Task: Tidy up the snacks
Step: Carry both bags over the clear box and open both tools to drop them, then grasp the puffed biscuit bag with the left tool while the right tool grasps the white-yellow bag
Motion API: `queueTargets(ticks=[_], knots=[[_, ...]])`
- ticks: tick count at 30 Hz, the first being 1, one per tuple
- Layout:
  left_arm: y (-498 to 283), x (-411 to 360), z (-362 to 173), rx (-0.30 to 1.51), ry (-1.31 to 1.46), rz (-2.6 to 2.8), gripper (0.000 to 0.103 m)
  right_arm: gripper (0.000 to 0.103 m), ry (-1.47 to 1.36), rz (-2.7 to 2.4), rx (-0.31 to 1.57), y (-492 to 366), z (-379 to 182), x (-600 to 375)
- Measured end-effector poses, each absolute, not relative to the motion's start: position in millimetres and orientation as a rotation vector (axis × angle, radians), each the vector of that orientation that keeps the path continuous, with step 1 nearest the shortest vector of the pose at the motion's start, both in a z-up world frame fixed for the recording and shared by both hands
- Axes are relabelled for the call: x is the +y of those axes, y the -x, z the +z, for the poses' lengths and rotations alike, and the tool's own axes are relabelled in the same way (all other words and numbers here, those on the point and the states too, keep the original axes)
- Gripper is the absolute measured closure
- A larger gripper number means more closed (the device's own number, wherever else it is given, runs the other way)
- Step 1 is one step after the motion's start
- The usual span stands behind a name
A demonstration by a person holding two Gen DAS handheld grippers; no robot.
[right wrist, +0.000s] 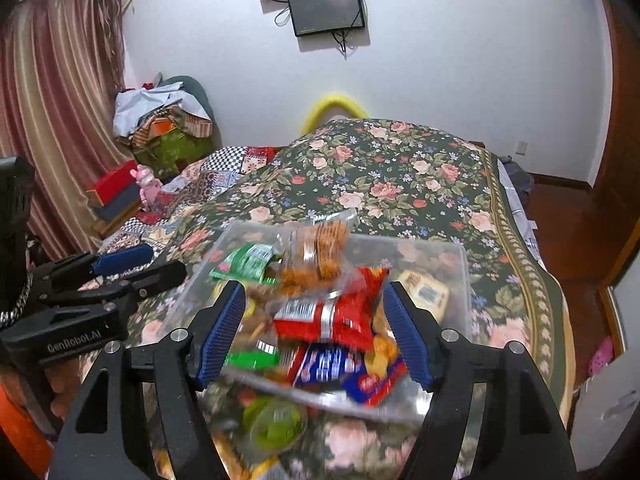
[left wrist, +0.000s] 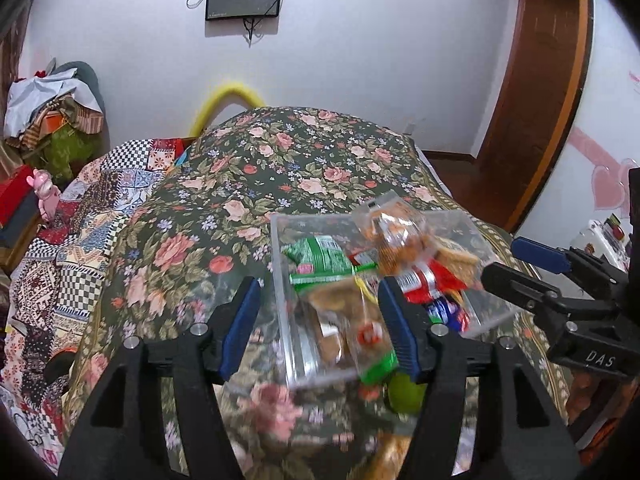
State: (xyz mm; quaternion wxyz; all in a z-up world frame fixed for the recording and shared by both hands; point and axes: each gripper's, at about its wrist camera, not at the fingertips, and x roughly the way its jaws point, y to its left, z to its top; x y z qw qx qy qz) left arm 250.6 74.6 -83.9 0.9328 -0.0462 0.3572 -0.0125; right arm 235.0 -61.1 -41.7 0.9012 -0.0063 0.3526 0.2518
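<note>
A clear plastic box (left wrist: 280, 264) (right wrist: 452, 252) sits on the floral bedspread, filled with several snack packets: a green packet (left wrist: 320, 258) (right wrist: 246, 264), a clear bag of orange crackers (left wrist: 394, 236) (right wrist: 320, 254), a red packet (left wrist: 424, 282) (right wrist: 332, 316) and a blue packet (right wrist: 336, 364). A green jelly cup (right wrist: 272, 426) (left wrist: 406, 394) lies on the bed in front of the box. My left gripper (left wrist: 320, 326) is open, over the box's left part. My right gripper (right wrist: 316, 332) is open, over the box's near side. Both are empty.
The floral bedspread (left wrist: 280, 160) covers the bed, with a patchwork quilt (left wrist: 80, 232) at the left. A cluttered pile (right wrist: 160, 120) and a curtain (right wrist: 52, 100) stand at the left. A door (left wrist: 540, 80) and wooden floor are to the right.
</note>
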Motion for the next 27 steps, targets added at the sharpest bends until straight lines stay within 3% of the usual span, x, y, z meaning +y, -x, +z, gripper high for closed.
queueTargets(ticks=[14,27], knots=[[-171.2,64.3,-115.0,0.829,0.073,-0.064,0.036,0.034,0.071,0.523,0.826,-169.0,-79.6,-81.3],[-149.7,35.8,-164.6,0.952,0.061,-0.146,0.036,0.035,0.102,0.546,1.010,-156.4,-142.6,-80.7]])
